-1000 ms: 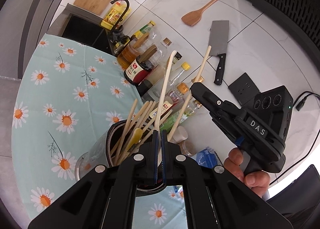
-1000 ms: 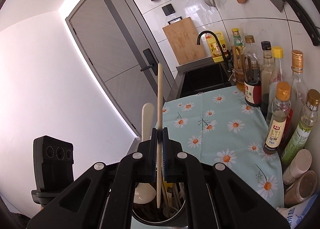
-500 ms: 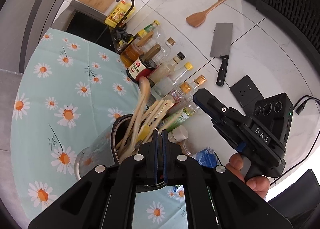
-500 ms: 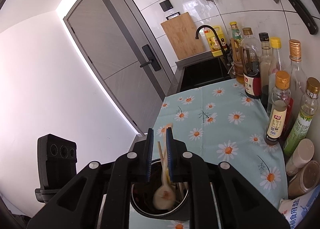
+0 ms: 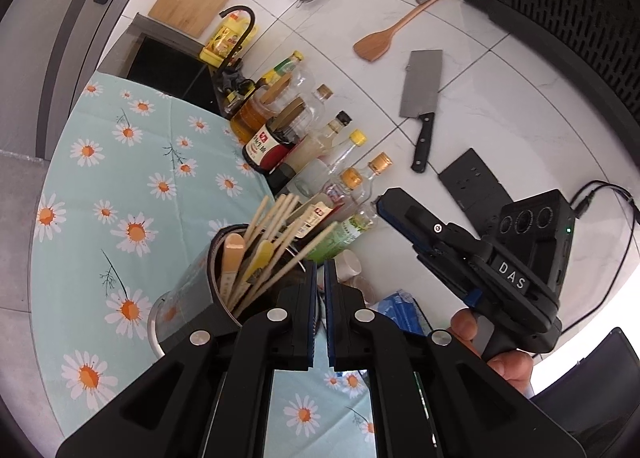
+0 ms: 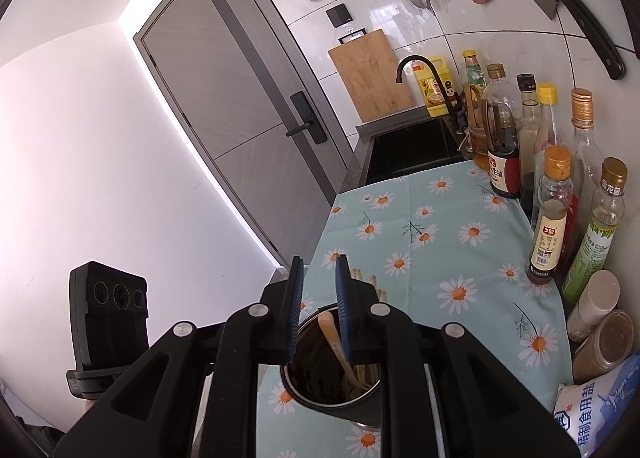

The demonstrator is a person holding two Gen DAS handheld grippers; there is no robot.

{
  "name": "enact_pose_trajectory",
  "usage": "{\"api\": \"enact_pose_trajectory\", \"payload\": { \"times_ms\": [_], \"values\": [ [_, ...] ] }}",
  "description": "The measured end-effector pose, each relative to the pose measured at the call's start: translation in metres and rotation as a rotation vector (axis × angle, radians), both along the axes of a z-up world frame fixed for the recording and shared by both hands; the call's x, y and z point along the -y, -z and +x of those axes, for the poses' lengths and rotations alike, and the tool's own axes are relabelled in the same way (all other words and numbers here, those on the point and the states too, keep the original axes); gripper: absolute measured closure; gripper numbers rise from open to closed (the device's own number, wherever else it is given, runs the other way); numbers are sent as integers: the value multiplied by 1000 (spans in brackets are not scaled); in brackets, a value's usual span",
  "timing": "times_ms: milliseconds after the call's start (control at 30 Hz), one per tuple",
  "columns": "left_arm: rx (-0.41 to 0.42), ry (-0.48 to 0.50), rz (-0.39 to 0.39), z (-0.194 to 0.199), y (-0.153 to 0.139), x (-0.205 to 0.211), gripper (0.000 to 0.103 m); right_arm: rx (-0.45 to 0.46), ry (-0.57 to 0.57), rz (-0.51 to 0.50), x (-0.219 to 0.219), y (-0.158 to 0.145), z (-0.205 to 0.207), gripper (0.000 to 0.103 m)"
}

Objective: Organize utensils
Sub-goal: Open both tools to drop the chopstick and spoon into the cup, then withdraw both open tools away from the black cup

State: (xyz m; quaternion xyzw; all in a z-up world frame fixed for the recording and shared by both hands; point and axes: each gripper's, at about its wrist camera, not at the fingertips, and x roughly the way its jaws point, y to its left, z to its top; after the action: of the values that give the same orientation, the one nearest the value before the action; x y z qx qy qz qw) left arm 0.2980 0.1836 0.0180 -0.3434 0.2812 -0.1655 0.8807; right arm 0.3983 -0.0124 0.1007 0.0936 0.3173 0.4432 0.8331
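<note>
Daisy-print cloth (image 5: 132, 178) covers my counter, with a row of bottles (image 5: 320, 162) along the tiled wall. My left gripper (image 5: 319, 286) hangs over the metal holder (image 5: 188, 290), its jaws a narrow slit apart with nothing between them. From this side I see chopsticks (image 5: 276, 218) fanning out of the holder beside a wooden spoon handle (image 5: 233, 254), and my right gripper (image 5: 404, 214) off to the side in my hand (image 5: 492, 346), above the bottles.

Only the right wrist view looks down inside the holder (image 6: 332, 398): a spoon (image 6: 336, 342) leans in it among the chopsticks. There my right gripper (image 6: 319, 290) shows its jaws clearly apart and empty, and the door (image 6: 248, 106) and cutting board (image 6: 370, 74) appear behind.

A second ago each gripper pinched a long utensil upright over the holder; both utensils now stand in it, and both grippers have let go.
</note>
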Motion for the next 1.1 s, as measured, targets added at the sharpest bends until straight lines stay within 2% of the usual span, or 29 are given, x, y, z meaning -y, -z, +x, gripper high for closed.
{"api": "enact_pose_trajectory", "payload": {
  "times_ms": [133, 233, 367, 500, 533, 633, 733, 833, 933, 1000, 1100],
  "values": [
    [8, 6, 18, -15, -6, 3, 99, 1, 3, -9, 6, -2, -17, 76],
    [13, 1, 76, -31, -11, 8, 83, 10, 28, -39, 13, 0, -33, 68],
    [10, 7, 132, -50, -13, 14, 83, 32, 54, -98, 21, 8, -58, 65],
    [5, 14, 226, -68, -15, 24, 82, 36, 99, -145, 35, 19, -81, 62],
    [8, 8, 269, -74, -17, 29, 78, 39, 105, -153, 38, 22, -86, 60],
    [17, -7, 351, -87, -20, 40, 77, 35, 119, -169, 51, 28, -101, 56],
    [10, -6, 384, -98, -21, 52, 76, 38, 124, -170, 66, 28, -115, 52],
    [1, -11, 417, -111, -22, 65, 69, 55, 118, -169, 80, 27, -127, 50],
    [-11, -47, 453, -128, -20, 79, 69, 65, 98, -159, 94, 26, -138, 43],
    [-30, -58, 457, -135, -18, 86, 68, 61, 85, -163, 101, 27, -146, 43],
    [-65, -94, 481, -152, -11, 98, 61, 71, 66, -171, 110, 29, -157, 41]
  ]
}}
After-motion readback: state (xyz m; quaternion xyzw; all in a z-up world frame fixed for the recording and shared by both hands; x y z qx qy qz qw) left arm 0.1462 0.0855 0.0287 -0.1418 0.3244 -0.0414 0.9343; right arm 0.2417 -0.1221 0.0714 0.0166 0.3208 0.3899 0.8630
